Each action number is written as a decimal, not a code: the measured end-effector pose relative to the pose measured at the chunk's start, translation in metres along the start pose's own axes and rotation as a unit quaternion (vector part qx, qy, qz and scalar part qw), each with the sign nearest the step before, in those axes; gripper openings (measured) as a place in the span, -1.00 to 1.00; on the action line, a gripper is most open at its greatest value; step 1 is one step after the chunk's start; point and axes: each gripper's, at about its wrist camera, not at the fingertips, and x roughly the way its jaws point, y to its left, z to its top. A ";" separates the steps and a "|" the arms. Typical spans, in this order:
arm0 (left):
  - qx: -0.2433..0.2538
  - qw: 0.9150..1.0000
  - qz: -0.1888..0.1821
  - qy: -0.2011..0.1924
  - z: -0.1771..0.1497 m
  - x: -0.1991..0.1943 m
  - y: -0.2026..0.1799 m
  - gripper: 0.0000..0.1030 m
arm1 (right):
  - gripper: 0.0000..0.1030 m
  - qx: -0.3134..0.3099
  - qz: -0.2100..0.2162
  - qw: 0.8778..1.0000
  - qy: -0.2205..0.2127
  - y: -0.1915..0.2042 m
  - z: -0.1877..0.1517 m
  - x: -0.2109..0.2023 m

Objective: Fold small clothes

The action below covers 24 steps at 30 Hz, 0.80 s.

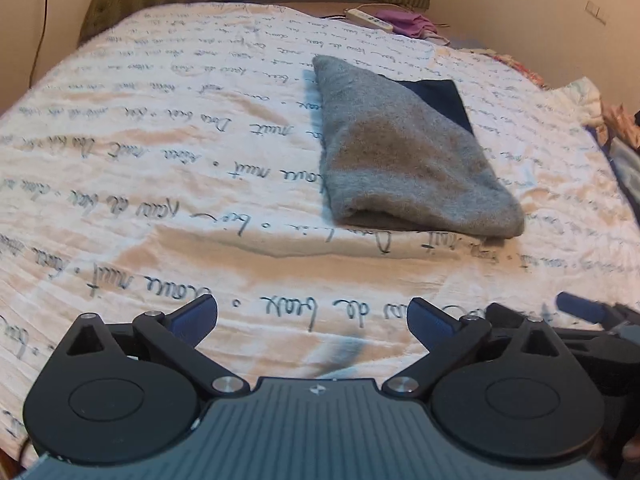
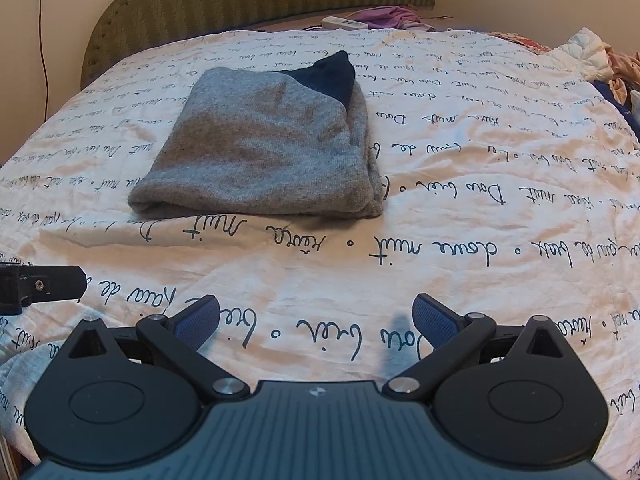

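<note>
Bare bedspread [image 2: 320, 272] lies open up to the folded grey garment [image 2: 260, 152], nothing between.

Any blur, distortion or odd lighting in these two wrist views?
Left wrist view: strong fisheye bending, dark corners, warm dim light; the grey garment is sharp, the right gripper's tip at the right edge is smeared. Right wrist view: the same curvature and warm cast, the garment crisp, soft shadows on the bedsheet beneath the right gripper.

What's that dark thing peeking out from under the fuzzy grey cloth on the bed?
A dark navy piece of fabric sticks out at the far end of the folded grey woolly garment. Only that corner shows; the grey layer hides the rest. Below both lies the white bedsheet with handwriting print.
</note>
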 end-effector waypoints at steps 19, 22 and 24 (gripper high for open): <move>0.007 1.000 -0.002 -0.006 -0.004 0.001 -0.009 0.98 | 1.00 0.001 0.005 1.000 0.002 0.000 -0.001 0.002; 0.005 1.000 0.003 -0.012 -0.004 -0.001 -0.010 0.98 | 1.00 0.003 0.005 1.000 0.003 -0.001 -0.001 0.002; 0.001 1.000 -0.001 -0.013 -0.004 -0.001 -0.010 0.98 | 1.00 0.004 0.005 1.000 0.003 -0.001 -0.001 0.003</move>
